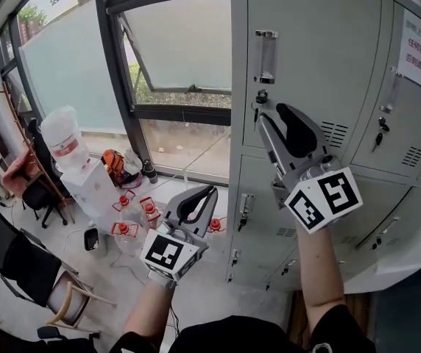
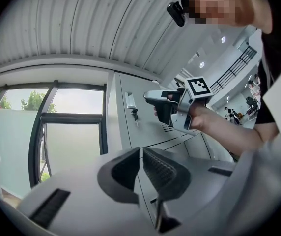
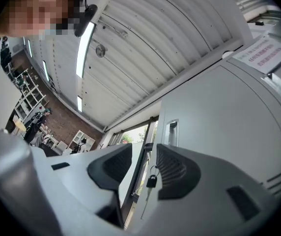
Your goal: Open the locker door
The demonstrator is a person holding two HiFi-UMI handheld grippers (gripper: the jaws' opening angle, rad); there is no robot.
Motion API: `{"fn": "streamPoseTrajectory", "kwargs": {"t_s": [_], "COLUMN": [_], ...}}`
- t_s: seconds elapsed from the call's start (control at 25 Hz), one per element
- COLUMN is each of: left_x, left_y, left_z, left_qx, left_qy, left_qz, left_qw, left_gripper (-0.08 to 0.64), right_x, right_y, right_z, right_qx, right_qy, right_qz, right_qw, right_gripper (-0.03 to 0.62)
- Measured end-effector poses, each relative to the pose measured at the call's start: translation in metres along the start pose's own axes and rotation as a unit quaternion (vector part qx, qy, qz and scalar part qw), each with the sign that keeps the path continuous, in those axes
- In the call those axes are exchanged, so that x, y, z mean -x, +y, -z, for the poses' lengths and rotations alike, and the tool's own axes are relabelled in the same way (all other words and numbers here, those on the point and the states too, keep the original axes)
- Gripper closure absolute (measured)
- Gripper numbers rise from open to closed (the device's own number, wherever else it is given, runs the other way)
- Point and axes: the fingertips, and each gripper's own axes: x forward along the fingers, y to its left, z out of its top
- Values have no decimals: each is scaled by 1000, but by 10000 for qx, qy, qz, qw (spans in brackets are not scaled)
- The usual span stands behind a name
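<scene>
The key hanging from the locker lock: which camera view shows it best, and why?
The right gripper view: the key hangs large and centred between the right tool's parted jaws, untouched. The head view shows it small beside that tool's tip. The left gripper view shows it tiny and distant, below the door handle.

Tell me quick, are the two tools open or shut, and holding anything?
Left tool: shut, empty.
Right tool: open, holding nothing; the key shows between its jaws, not pinched.
</scene>
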Motion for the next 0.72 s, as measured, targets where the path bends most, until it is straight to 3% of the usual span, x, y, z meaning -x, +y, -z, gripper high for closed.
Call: {"fn": "streamPoseTrajectory", "kwargs": {"t_s": [0.24, 0.72], "left_x": [-7, -8], "left_y": [18, 27], "left_z": [-23, -47], "left_qx": [-23, -240], "left_qy": [-57, -182], "left_qz": [-108, -205], "left_qw": [9999, 9993], "left_gripper": [535, 534], "right_x": [-41, -87], "right_y": [-14, -39], "right_z": [-18, -2], "right_qx": [26, -8], "right_qy": [260, 1175], "right_qz": [52, 393], "right_qw": [9996, 9923], "right_gripper": [396, 374]}}
